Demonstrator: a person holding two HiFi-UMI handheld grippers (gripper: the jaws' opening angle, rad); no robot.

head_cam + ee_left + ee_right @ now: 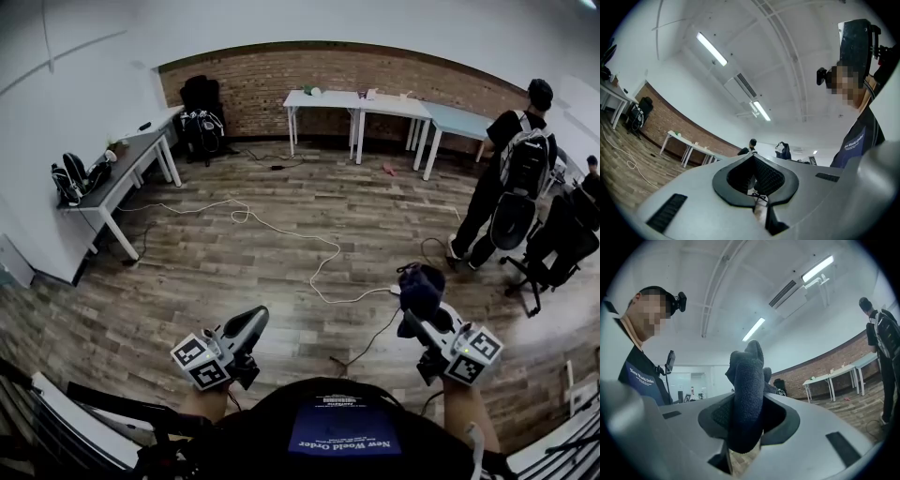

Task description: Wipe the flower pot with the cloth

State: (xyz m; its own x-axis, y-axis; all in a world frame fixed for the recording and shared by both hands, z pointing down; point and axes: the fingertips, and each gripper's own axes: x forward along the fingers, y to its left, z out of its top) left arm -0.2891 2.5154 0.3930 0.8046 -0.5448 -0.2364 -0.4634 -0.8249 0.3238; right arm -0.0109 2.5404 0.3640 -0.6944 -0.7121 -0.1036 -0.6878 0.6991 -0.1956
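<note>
While the left tongs [253,321] are pressed fully together with nothing between them, the right tongs [419,317] are clamped on a dark cloth [747,394], which is bunched between the jaws and sticks out past their tips. Both tongs are held roughly level, well apart, on either side of the wearer's dark shirt [328,427] and above a wooden floor [216,281]. A white cable [281,232] snakes across that floor ahead of them. Along the left wall a grey bench [127,169] carries dark bags. White benches [361,101] with a few small items stand against the far brick wall [262,80]. At the right a person [506,183] wearing a backpack stands turned away, beside a black chair [553,248].
</note>
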